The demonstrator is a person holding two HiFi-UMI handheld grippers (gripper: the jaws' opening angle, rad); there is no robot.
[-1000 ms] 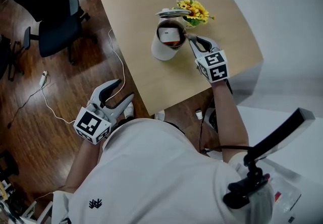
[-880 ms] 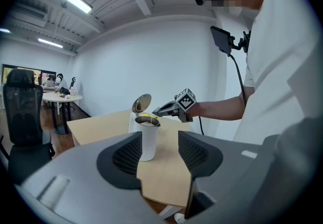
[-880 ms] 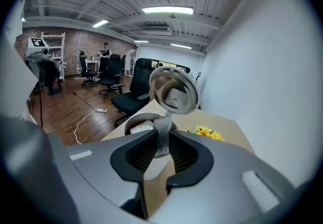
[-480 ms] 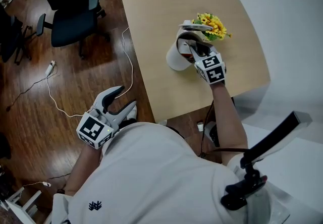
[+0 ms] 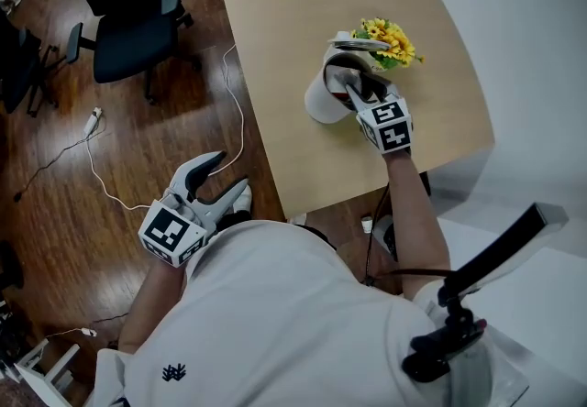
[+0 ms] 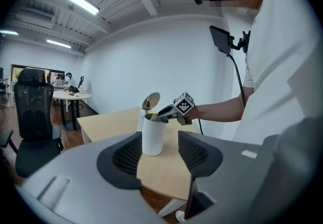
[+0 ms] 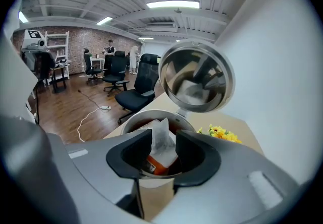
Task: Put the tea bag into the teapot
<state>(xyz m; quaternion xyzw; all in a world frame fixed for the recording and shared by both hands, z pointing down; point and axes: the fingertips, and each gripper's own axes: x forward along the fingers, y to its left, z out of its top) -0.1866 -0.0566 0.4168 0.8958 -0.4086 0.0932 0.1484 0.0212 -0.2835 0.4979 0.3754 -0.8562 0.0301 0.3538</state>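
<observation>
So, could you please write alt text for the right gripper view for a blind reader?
The right hand-held gripper is opening its jaws around a white tea bag at the mouth of an open teapot, its shiny lid tipped up behind. Yellow flowers sit beside it.

Right gripper (image 5: 354, 92) reached teapot (image 5: 319, 104); jaws opening, tea bag (image 7: 162, 140) between.

A pale wooden table with rounded corners (image 5: 303, 20) stands on a dark, glossy plank floor (image 5: 55, 185), with a small bunch of yellow flowers (image 5: 394, 40) towards its right side. A black office chair (image 5: 124, 6) sits off the table's left side, and a thin white cable with a plug (image 5: 93, 121) trails across the floor. Beyond, more black chairs (image 7: 139, 92) stand before a brick wall (image 7: 81, 41) under a ceiling strip light (image 7: 174, 4).
</observation>
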